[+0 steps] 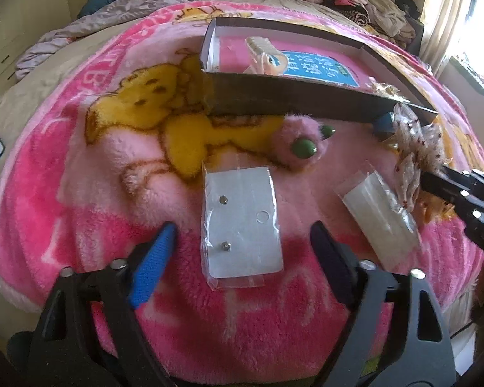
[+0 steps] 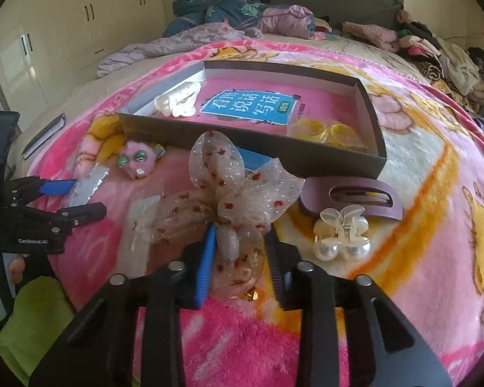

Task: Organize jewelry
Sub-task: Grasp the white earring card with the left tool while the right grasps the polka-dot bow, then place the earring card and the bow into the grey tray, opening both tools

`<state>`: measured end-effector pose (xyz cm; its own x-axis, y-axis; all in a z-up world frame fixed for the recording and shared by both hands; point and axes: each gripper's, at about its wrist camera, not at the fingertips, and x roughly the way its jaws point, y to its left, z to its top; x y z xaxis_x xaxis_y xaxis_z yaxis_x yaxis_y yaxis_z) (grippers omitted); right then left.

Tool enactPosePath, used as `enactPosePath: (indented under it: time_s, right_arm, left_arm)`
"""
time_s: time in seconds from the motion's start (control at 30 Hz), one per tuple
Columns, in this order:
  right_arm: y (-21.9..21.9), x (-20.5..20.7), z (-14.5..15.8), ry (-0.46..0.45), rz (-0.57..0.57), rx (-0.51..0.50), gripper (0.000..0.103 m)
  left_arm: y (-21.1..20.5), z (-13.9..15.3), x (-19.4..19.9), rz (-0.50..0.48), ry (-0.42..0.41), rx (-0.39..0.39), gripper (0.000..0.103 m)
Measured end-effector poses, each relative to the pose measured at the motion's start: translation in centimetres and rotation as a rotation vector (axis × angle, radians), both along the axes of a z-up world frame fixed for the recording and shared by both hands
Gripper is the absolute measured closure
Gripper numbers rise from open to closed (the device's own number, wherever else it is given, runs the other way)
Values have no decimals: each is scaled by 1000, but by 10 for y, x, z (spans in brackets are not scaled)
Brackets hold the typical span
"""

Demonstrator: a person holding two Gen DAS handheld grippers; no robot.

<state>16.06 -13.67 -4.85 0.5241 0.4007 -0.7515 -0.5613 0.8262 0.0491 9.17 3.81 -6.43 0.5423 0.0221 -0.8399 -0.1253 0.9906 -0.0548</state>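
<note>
Right hand-held gripper point(image 2: 238, 266) pinching the sheer spotted bow point(image 2: 229, 193) at its knot; the loops fan out above the pads, over the pink blanket point(image 2: 242, 338). Left hand-held gripper point(image 1: 242, 251) spread wide, pads either side of the bagged earring card point(image 1: 242, 225), not touching it; the card lies flat on the blanket. A second clear packet point(image 1: 377, 219) lies just right of it. Dark tray box point(image 2: 371, 148) is farther back, holding a white clip point(image 2: 179, 100) and yellow hoops point(image 2: 326, 132). Pearl claw clip point(image 2: 342, 232) and mauve hair clip point(image 2: 351, 196) sit on the blanket near the box.
</note>
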Motion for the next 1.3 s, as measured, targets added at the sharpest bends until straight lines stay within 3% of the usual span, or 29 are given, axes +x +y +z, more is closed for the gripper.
enactPosePath:
  time_s: [0.07,0.13,0.57,1.0,1.3]
  right_arm:
    - [-1,-1,2,-4,7,6,78]
    - [-1,-4,5,-21,17,8,79]
    - [9,-17,34,-45,69,79,79]
    - [44,-11,55,-66,142,123,79]
    - [49,9,69,-81,139,140,79]
  left_arm:
    - [3,-1,0,6,0,6,50]
    - [8,0,-1,8,-7,-15,70]
    - [30,24,-15,32,-65,-77,75]
    - [44,51,-11,54,-117,-58,75]
    - [41,71,14,28,-140,-44,75]
